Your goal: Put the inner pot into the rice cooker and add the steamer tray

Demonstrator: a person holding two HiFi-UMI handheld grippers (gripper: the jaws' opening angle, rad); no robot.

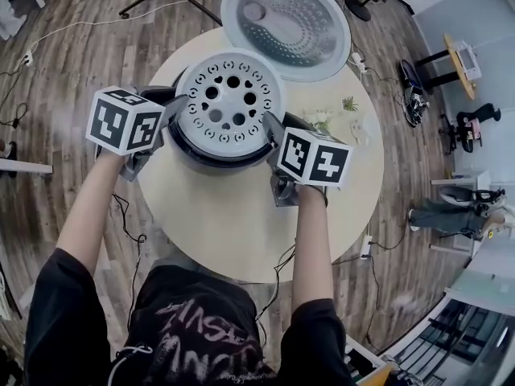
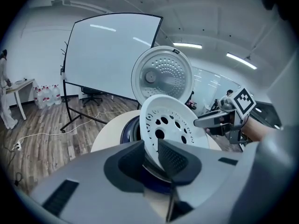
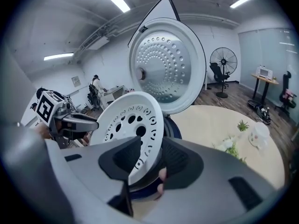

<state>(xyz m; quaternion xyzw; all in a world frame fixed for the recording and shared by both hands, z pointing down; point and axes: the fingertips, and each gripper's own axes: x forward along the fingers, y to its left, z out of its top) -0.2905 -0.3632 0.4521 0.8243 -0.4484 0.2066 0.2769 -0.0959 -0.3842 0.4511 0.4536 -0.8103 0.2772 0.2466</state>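
The white steamer tray (image 1: 228, 96), round with many holes, sits on top of the dark rice cooker (image 1: 211, 159) on the round table (image 1: 233, 223). It covers the opening, so the pot under it is hidden. The cooker's lid (image 1: 286, 22) stands up behind. My left gripper (image 1: 179, 107) is at the tray's left rim and my right gripper (image 1: 269, 127) at its right rim. In the left gripper view the tray (image 2: 170, 125) has its rim between the open jaws of the left gripper (image 2: 150, 155). In the right gripper view the tray (image 3: 133, 122) stands between the right gripper's (image 3: 152, 160) jaws, with a dark gap beside the right pad.
Small white flowers (image 1: 322, 119) and a little plant (image 1: 350, 103) lie on the table right of the cooker. A projection screen (image 2: 112, 55) stands behind the table, a fan (image 3: 223, 62) further off. Cables run over the wooden floor.
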